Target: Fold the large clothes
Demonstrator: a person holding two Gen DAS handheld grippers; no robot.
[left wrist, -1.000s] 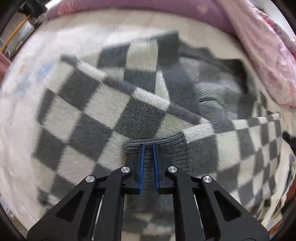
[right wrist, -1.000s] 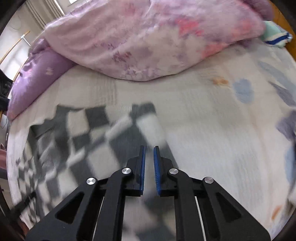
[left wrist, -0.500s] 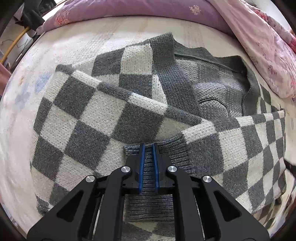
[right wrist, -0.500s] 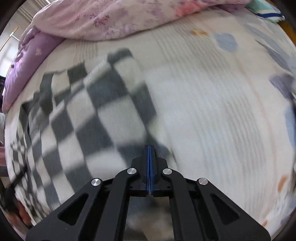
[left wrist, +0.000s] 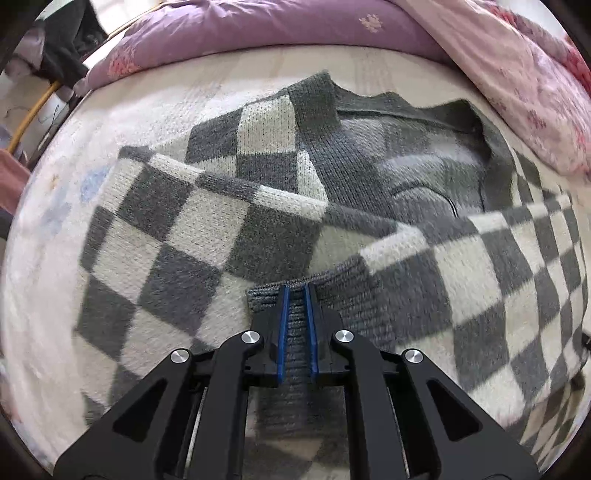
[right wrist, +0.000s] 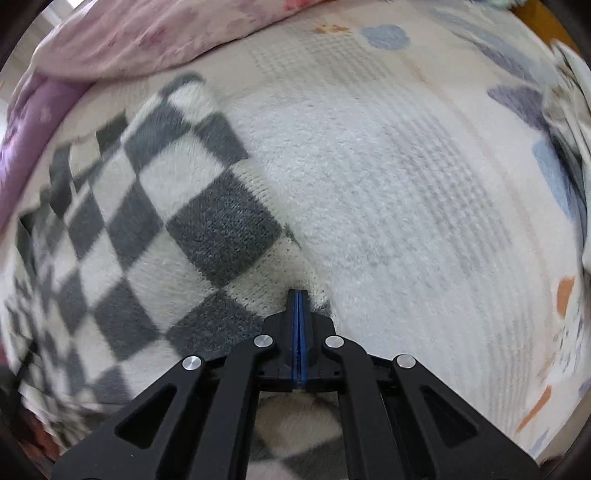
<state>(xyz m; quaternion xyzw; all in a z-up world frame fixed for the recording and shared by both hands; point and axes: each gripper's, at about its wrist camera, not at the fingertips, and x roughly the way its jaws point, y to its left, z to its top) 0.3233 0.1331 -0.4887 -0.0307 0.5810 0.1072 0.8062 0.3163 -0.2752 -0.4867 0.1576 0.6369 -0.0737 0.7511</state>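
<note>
Now, change on the right: the right gripper point(right wrist: 297, 291) has come from jaws apart over blurred cloth to jaws pressed flat together; it sits at the sweater's side edge, where before it hung over the middle of the checks.
Change on the left: little; the left gripper point(left wrist: 295, 287) stays clamped on the same cuff point(left wrist: 295, 332), and the view has sharpened from blur to clear knit.
Left jaws: nearly closed, pinching the ribbed grey cuff between the blue pads point(left wrist: 282, 325).
Right jaws: fully closed; the tips press into the white knit at the sweater's edge, but whether cloth is caught between the pads cannot be told.
Sweater point(left wrist: 192, 236): a thick, fuzzy knit in grey and cream checks, lying on the bed ahead of and around both sets of jaws.
Sleeve: folded across the body, running from left of the left jaws over to the right, its cuff ending in the jaws.
Collar point(left wrist: 406, 107): plain grey rib, well ahead of the left jaws, open in a V with the duller inside of the knit showing.
Sweater edge, right view point(right wrist: 258, 177): runs diagonally from ahead-left down to the jaw tips.
Bed cover point(right wrist: 388, 177): white, nubbly, ribbed in faint lines, with blue and orange printed shapes; it fills the space ahead and right of the right jaws.
Quilt point(left wrist: 524, 74): pink, floral, bunched, far ahead-right of the left jaws.
Pillow point(left wrist: 240, 33): smooth purple, far ahead of the left jaws.
</note>
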